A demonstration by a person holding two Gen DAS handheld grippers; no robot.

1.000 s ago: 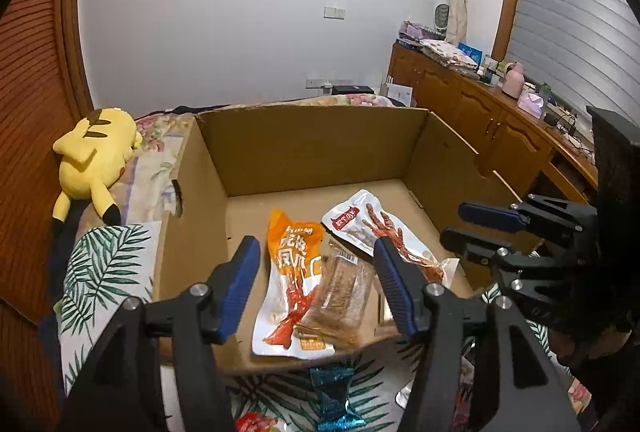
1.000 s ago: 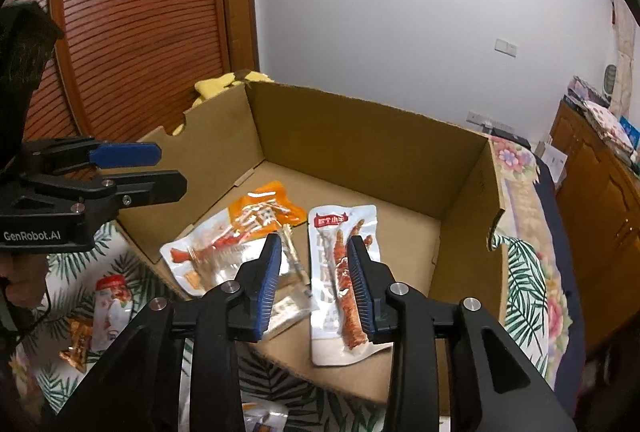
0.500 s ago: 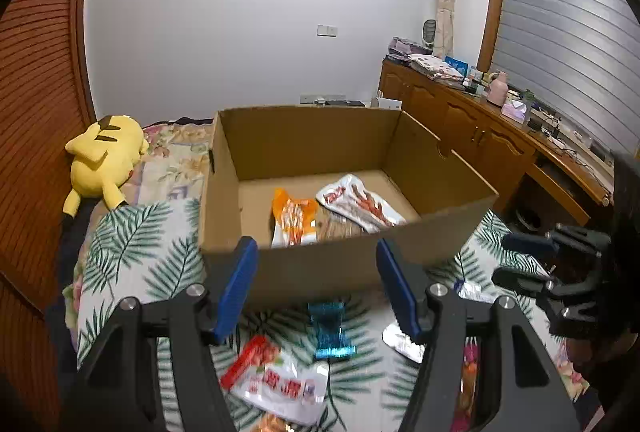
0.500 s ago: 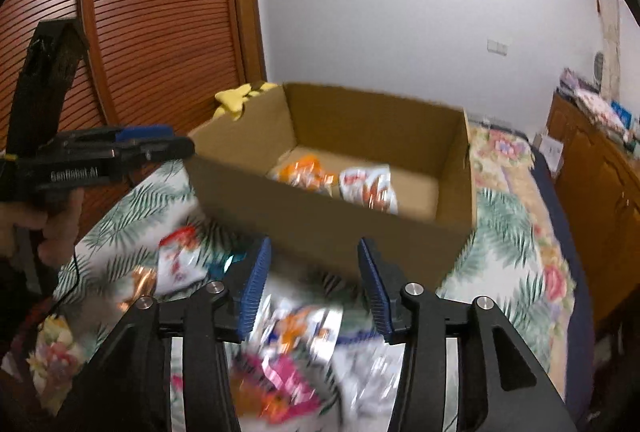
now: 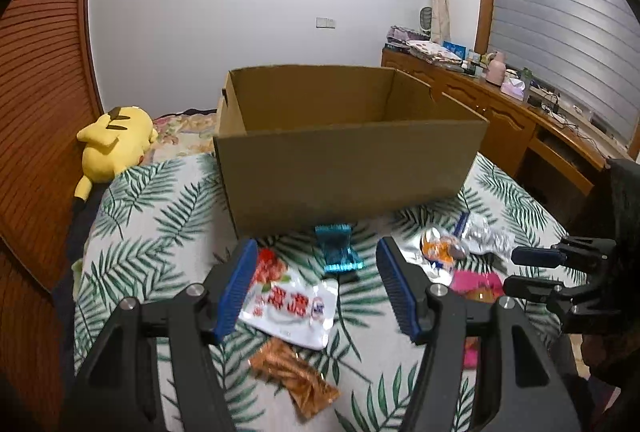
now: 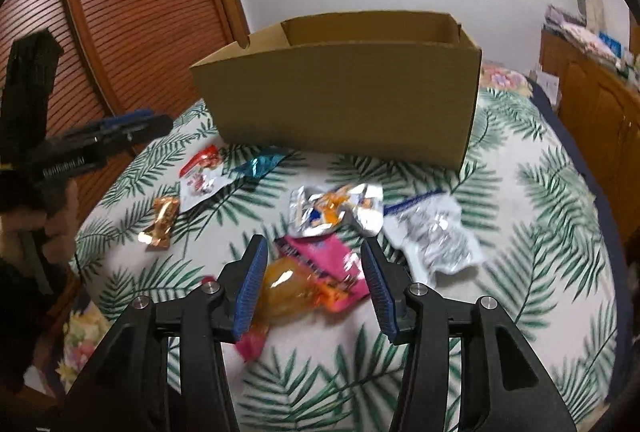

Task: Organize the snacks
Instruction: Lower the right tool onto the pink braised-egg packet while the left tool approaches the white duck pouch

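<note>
Right wrist: pink snack packet (image 6: 320,272) lies diagonally between parted tongs (image 6: 314,288).

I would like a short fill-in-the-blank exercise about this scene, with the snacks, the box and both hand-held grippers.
1. The cardboard box stands on a bedspread printed with green ____.
2. The left hand-held gripper hovers above a white and ____ snack packet.
3. The right hand-held gripper is ____, with a pink packet below its fingers.
4. A yellow plush toy lies to the ____ of the box in the left wrist view.

Missing words: leaves; red; open; left
</note>
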